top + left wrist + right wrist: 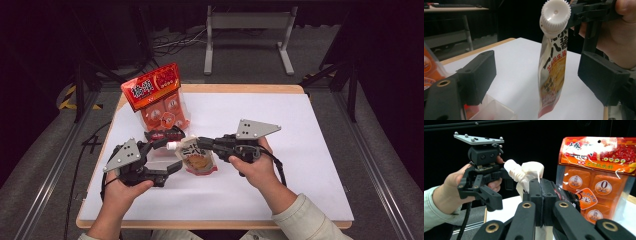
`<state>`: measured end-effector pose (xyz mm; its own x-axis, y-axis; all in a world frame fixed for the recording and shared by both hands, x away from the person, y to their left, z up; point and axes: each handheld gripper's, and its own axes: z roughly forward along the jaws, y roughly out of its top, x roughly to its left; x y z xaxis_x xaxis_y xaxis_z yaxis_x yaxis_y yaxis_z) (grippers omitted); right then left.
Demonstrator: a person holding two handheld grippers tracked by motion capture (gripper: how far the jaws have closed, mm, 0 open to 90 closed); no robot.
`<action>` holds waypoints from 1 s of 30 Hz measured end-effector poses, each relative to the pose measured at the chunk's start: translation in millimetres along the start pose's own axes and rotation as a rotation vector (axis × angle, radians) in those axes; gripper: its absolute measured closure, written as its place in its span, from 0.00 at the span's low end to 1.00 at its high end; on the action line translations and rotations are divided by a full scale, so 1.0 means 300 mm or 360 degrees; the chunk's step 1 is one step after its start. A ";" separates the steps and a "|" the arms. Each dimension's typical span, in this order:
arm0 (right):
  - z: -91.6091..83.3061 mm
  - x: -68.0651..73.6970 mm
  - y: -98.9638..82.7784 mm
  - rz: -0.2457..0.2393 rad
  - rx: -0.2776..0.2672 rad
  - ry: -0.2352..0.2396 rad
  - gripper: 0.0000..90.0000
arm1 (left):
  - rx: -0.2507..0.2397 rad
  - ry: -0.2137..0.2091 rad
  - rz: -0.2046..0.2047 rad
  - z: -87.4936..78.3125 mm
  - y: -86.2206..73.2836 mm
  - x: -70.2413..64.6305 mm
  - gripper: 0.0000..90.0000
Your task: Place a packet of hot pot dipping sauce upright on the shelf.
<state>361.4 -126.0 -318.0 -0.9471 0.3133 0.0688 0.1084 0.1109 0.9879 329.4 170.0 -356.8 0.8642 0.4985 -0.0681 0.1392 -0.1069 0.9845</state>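
Right gripper [202, 143] clamped on soft printed spout pouch [196, 159], probably steadying it; left gripper [176, 156] wide, empty, nearing ribbed white cap [555, 15].

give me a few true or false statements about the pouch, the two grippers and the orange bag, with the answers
1. The right gripper is shut on the spouted pouch near its top. True.
2. The pouch's white cap has been taken off and lies on the table. False: it sits on the spout.
3. The left gripper is clamped on the cap. False: in the left gripper view its fingers stand apart on either side of the hanging pouch, touching nothing.
4. The orange snack bag stands upright at the far left of the white sheet. True.
5. The orange bag lies flat under the pouch. False: it stands behind it, apart.
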 end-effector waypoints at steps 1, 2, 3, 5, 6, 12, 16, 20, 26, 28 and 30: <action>0.002 0.002 0.000 0.0002 -0.0004 0.0004 1.00 | -0.0006 -0.0012 -0.0001 0.006 -0.001 -0.001 0.20; 0.005 0.004 -0.001 0.0004 -0.0005 0.0009 1.00 | -0.0004 -0.0026 -0.0001 0.010 0.000 -0.003 0.21; 0.009 0.008 -0.001 0.0005 -0.0007 0.0018 1.00 | -0.0008 -0.0032 0.0003 0.014 0.000 -0.005 0.23; 0.014 0.012 -0.003 -0.0001 -0.0002 0.0027 1.00 | -0.0008 -0.0037 0.0006 0.019 0.001 -0.009 0.26; 0.018 0.015 -0.005 -0.0002 -0.0002 0.0033 1.00 | -0.0008 -0.0043 0.0004 0.019 0.001 -0.011 0.27; 0.030 0.023 -0.013 -0.0009 0.0014 0.0056 1.00 | -0.0044 -0.0054 0.0053 0.020 0.006 -0.018 0.46; 0.034 0.027 -0.014 -0.0009 0.0004 0.0070 1.00 | -0.0027 -0.0100 0.0048 0.025 0.003 -0.018 0.61; 0.039 0.031 -0.014 -0.0017 0.0005 0.0080 1.00 | -0.0003 -0.0151 0.0026 0.028 -0.003 -0.015 0.79; 0.040 0.035 -0.015 -0.0031 0.0007 0.0093 1.00 | -0.0004 -0.0193 0.0005 0.016 -0.002 -0.009 0.94; 0.040 0.036 -0.014 -0.0029 0.0004 0.0103 1.00 | -0.0003 -0.0207 0.0005 0.012 0.000 -0.009 0.95; 0.040 0.037 -0.013 -0.0030 0.0003 0.0117 0.99 | 0.0010 -0.0218 0.0016 0.010 0.003 -0.007 0.96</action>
<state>354.2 -111.7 -322.9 -0.9686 0.2412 0.0605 0.0911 0.1178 0.9888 329.0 166.4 -356.4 0.9235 0.3752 -0.0799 0.1326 -0.1169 0.9842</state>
